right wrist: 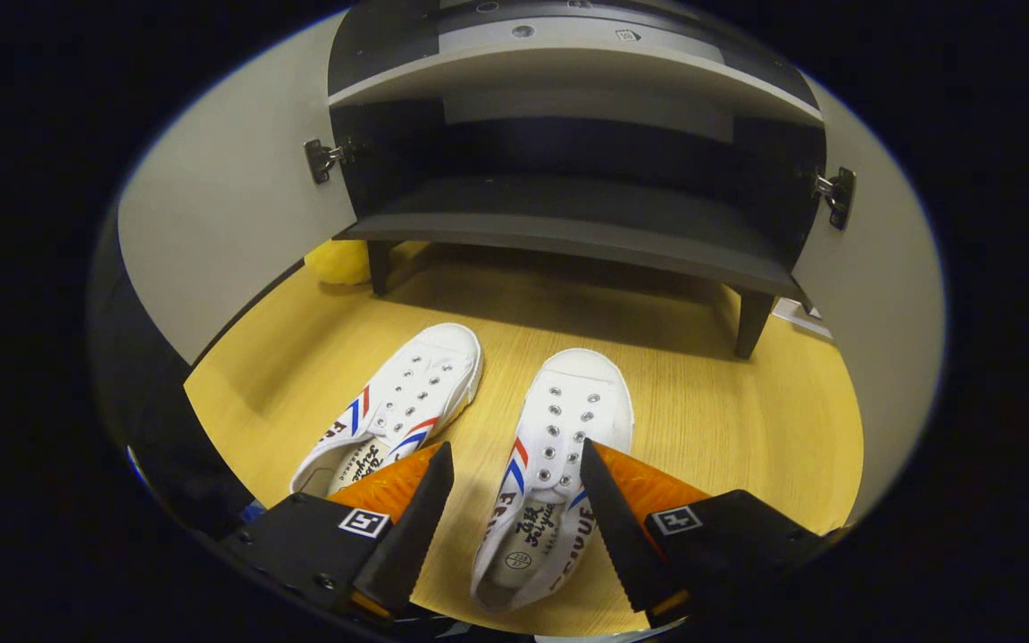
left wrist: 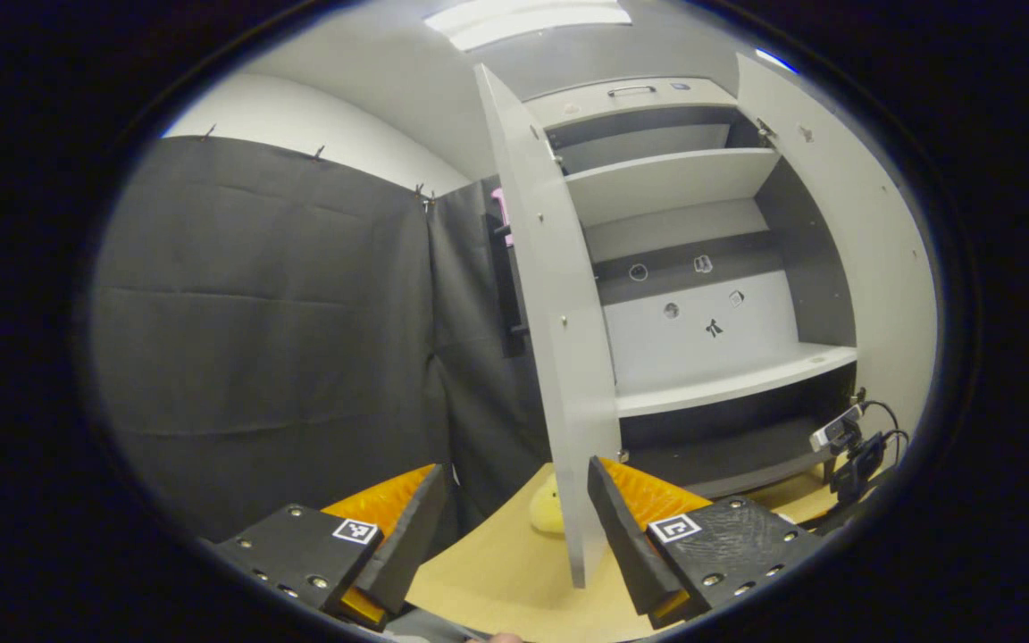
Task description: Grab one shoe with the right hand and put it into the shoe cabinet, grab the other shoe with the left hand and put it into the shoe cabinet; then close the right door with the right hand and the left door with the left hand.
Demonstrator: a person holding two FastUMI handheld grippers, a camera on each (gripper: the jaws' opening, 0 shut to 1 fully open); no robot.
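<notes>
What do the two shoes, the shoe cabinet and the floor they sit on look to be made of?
Shoes: likely white canvas, matte woven look, metal eyelets, smoother rubbery toe caps. Shoe cabinet: probably laminated board, flat matte grey panels, visible screw caps and metal hinges. Floor: wood-look surface, pale grain lines; whether real wood or laminate cannot be told.

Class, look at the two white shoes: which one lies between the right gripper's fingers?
The shoe on the right, its toe pointing at the cabinet; the other shoe lies left, angled.
</notes>
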